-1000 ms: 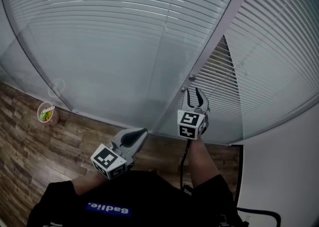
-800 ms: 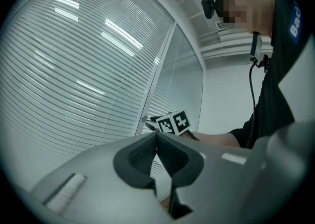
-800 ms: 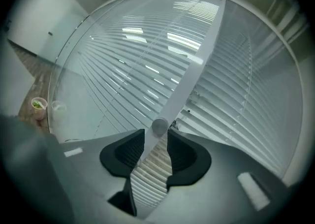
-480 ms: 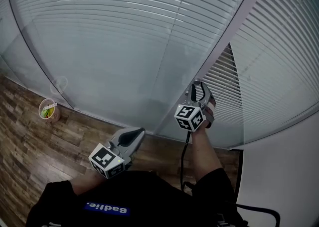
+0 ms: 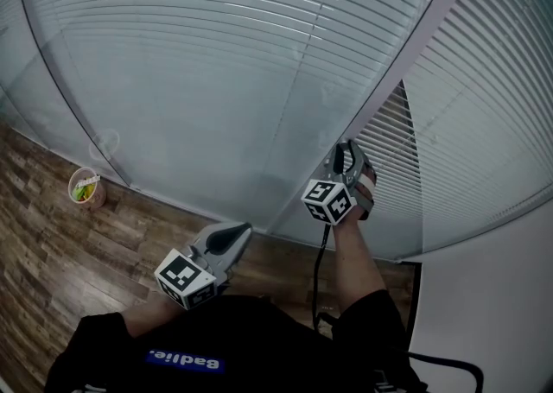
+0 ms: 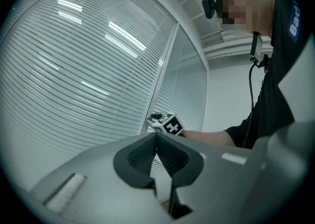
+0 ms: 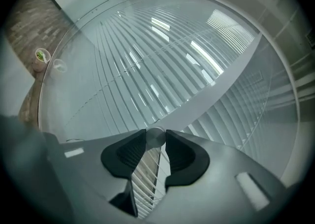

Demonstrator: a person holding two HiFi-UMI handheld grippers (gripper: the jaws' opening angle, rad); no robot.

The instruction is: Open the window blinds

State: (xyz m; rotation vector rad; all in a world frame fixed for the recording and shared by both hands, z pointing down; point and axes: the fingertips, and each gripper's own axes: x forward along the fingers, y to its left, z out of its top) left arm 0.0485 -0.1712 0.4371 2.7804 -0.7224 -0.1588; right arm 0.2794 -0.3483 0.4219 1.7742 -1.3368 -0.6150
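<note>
White slatted blinds (image 5: 216, 37) hang behind glass panels, split by a slanted grey frame post (image 5: 406, 46). Right of the post, the slats (image 5: 389, 154) stand tilted with dark gaps. My right gripper (image 5: 346, 155) is at the post, pointing level at the glass. In the right gripper view a small round silver knob (image 7: 156, 137) sits between its jaw tips, which are closing and touch it on both sides. My left gripper (image 5: 240, 231) hangs lower and to the left, shut with nothing in it (image 6: 156, 135). The left gripper view shows the right gripper (image 6: 156, 116) at the post.
A small cup (image 5: 86, 190) with something green in it stands on the wood floor (image 5: 52, 253) beside the glass at the left. A white wall (image 5: 501, 296) closes the right side. A black cable (image 5: 318, 279) runs down from the right gripper.
The right gripper has slid a little up and right along the post and rolled, so its marker cube now shows a different tilt. The left gripper has stayed put.
</note>
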